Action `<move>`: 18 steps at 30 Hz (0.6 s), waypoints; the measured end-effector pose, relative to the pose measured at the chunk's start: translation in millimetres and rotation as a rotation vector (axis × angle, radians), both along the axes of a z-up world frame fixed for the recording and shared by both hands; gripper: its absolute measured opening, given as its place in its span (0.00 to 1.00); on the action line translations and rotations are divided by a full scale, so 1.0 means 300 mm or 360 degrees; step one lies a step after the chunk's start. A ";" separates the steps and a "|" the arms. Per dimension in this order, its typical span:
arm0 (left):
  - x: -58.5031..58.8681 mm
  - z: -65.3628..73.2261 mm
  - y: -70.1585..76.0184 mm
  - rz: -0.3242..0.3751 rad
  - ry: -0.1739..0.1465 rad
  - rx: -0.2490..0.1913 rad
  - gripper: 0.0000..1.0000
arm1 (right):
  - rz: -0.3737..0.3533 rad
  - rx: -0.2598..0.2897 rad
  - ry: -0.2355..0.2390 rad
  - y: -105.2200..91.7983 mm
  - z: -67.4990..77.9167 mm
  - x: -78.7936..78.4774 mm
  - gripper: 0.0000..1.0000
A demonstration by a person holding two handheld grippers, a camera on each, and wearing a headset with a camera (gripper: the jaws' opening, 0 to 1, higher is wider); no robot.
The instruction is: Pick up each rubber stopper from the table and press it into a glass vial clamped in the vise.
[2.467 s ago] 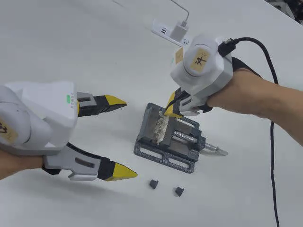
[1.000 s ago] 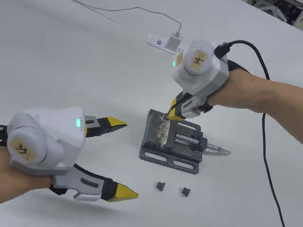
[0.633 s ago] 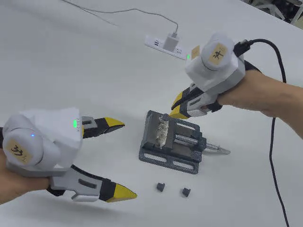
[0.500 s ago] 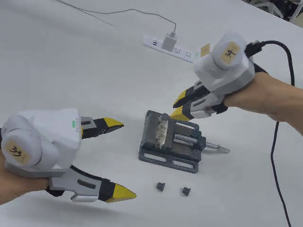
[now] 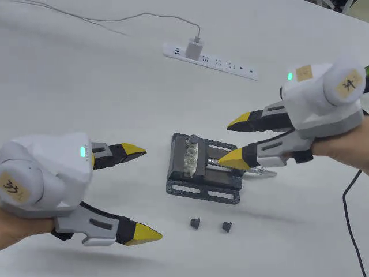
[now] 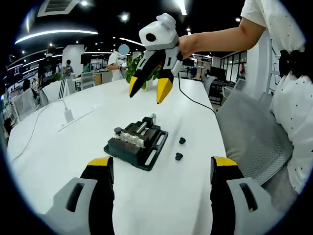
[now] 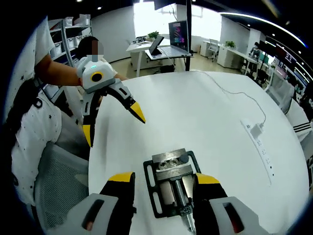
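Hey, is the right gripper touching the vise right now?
Apart. The left gripper view shows the right gripper held well above the vise, with open space between them.

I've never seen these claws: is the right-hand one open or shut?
Open. The right gripper has its two yellow-tipped jaws well apart, with nothing gripped between them.

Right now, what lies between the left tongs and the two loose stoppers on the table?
Bare white table: the head view shows nothing between the left tongs and the stoppers. The vise sits off to the side of that stretch.
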State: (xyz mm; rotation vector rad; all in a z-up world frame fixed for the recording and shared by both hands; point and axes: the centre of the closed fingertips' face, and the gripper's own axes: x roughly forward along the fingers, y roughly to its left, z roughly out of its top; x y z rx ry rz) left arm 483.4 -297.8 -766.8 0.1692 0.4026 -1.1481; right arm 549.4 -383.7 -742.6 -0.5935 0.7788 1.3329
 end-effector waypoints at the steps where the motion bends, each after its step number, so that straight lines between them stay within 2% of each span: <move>1: -0.001 0.001 0.000 -0.0003 -0.0001 0.0006 0.80 | -0.0012 0.0023 -0.0006 -0.008 0.001 -0.008 0.47; 10: -0.025 0.005 -0.016 -0.0066 -0.0007 0.0100 0.80 | -0.0169 0.0225 -0.0007 -0.123 0.027 -0.117 0.60; 18: -0.039 0.013 -0.033 -0.0136 -0.0022 0.0192 0.79 | -0.0230 0.0372 -0.0033 -0.204 0.011 -0.196 0.76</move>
